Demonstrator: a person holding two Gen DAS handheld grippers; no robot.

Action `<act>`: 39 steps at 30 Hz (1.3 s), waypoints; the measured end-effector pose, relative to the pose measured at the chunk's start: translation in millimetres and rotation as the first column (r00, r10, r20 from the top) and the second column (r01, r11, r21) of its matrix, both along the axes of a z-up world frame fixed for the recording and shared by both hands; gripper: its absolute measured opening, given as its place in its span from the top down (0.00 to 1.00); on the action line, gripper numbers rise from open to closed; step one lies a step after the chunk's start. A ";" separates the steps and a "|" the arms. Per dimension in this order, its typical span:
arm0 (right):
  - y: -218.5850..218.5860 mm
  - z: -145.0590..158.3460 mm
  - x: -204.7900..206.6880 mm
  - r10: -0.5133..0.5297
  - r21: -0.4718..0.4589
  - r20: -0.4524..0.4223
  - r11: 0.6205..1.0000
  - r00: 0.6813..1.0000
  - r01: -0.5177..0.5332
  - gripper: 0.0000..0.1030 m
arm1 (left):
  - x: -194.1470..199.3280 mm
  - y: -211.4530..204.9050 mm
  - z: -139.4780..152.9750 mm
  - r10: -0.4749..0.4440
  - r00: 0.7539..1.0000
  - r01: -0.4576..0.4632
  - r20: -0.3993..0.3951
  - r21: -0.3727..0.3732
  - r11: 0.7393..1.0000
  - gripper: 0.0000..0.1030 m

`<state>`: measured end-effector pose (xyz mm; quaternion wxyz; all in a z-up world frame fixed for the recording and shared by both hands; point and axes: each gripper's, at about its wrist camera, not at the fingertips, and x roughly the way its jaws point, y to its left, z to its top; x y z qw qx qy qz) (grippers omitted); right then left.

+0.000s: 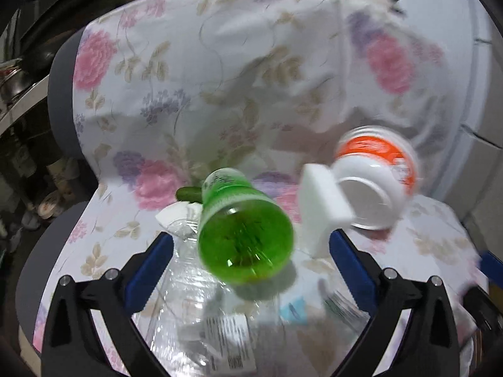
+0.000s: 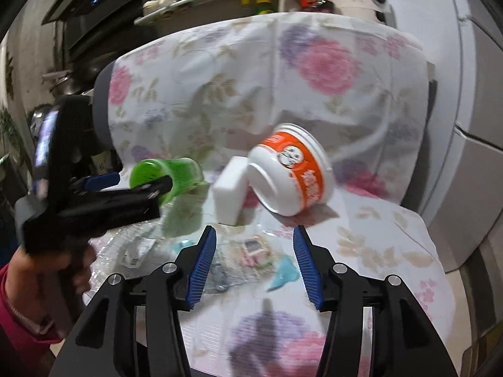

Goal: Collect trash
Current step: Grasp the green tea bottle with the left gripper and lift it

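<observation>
Left wrist view: the left gripper [image 1: 251, 245] stands wide open, with the translucent green plastic bottle [image 1: 243, 227] lying on its side between the blue pads, apparently untouched. It rests on the floral cloth-covered chair seat [image 1: 103, 220], over a crumpled clear plastic wrapper [image 1: 204, 314]. Toward the seat's right edge, a white foam block [image 1: 323, 202] touches a tipped orange-and-white paper bowl [image 1: 377, 179].

Right wrist view: the right gripper [image 2: 254, 264] is partly open and empty, hovering over small printed wrappers [image 2: 251, 251] mid-seat.
</observation>
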<state>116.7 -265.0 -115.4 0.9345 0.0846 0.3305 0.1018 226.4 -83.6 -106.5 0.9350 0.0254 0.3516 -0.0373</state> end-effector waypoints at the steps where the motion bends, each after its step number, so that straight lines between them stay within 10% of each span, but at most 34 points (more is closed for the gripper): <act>1: -1.9 -0.9 0.3 0.000 0.001 -0.002 1.000 1.000 0.000 0.47 | 8.7 1.0 -3.1 0.022 1.000 -0.022 -0.019 0.002 1.000 0.07; 5: -6.8 -8.9 0.8 -0.001 0.003 -0.013 1.000 1.000 0.001 0.47 | 23.8 4.9 -8.2 0.039 0.999 -0.039 -0.038 -0.003 0.999 0.08; 8: -7.0 -15.2 4.2 -0.001 0.022 -0.032 1.000 0.999 0.002 0.47 | 24.1 4.5 -10.6 0.004 0.999 -0.004 -0.048 0.002 1.000 0.33; 25: 38.7 -20.2 29.0 0.049 -0.023 -0.059 0.998 0.997 -0.050 0.47 | -65.6 71.6 47.7 -0.110 0.968 0.166 0.227 -0.247 0.955 0.34; 36: 63.2 -32.4 31.3 0.079 -0.027 -0.092 0.996 0.993 -0.082 0.47 | -92.6 86.6 -15.7 -0.200 0.980 0.191 -0.013 -0.247 0.950 0.33; 39: 64.0 -31.3 27.9 0.082 -0.031 -0.091 0.996 0.992 -0.085 0.47 | -91.5 88.7 -22.2 -0.168 0.984 0.151 -0.066 -0.215 0.965 0.14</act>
